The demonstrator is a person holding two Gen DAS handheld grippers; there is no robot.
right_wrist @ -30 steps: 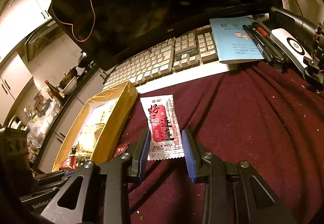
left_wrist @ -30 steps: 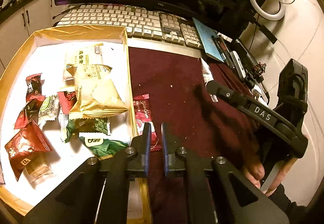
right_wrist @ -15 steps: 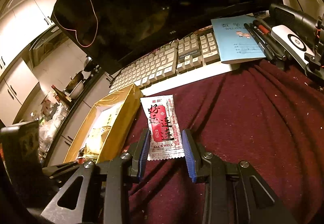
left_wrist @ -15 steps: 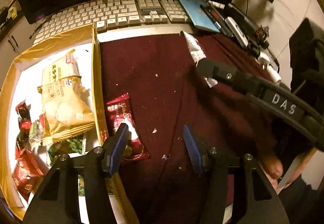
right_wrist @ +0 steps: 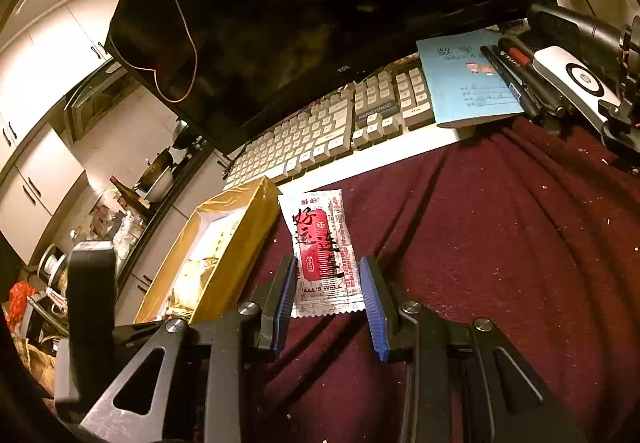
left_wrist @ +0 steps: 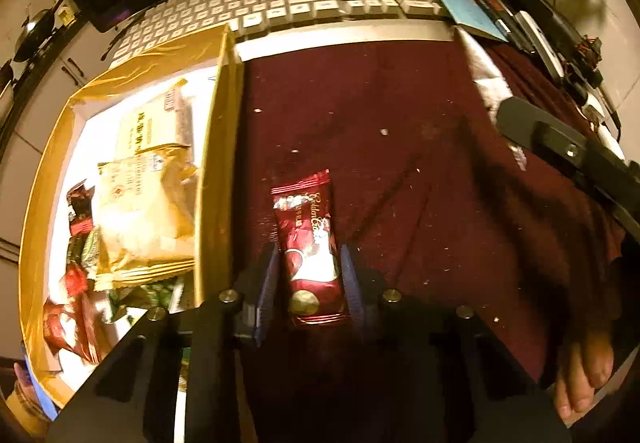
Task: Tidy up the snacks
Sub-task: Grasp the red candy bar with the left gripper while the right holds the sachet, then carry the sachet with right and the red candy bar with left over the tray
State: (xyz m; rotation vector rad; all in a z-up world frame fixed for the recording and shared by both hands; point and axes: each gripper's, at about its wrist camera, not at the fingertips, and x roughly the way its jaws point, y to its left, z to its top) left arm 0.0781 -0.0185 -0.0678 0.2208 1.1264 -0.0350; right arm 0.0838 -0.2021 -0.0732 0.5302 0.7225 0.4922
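Straddling a dark red snack packet (left_wrist: 310, 251), the left tongs (left_wrist: 308, 283) are pointing steeply down at the maroon cloth (left_wrist: 420, 163) covering the surface. Their jaws have just been closing, and the blue pads are sitting at the packet's two long edges; whether they are pressing on it cannot be told. At nine o'clock from the packet, just beside it, a gold box (left_wrist: 216, 171) is holding yellow, red and green snack bags. In the right wrist view, the right tongs (right_wrist: 328, 299) are standing partly open around the near end of a white and red sachet (right_wrist: 322, 251), with a gap showing at each pad. The sachet is lying flat on the cloth, its far corner touching the box. A keyboard (right_wrist: 320, 139) is lying at twelve o'clock.
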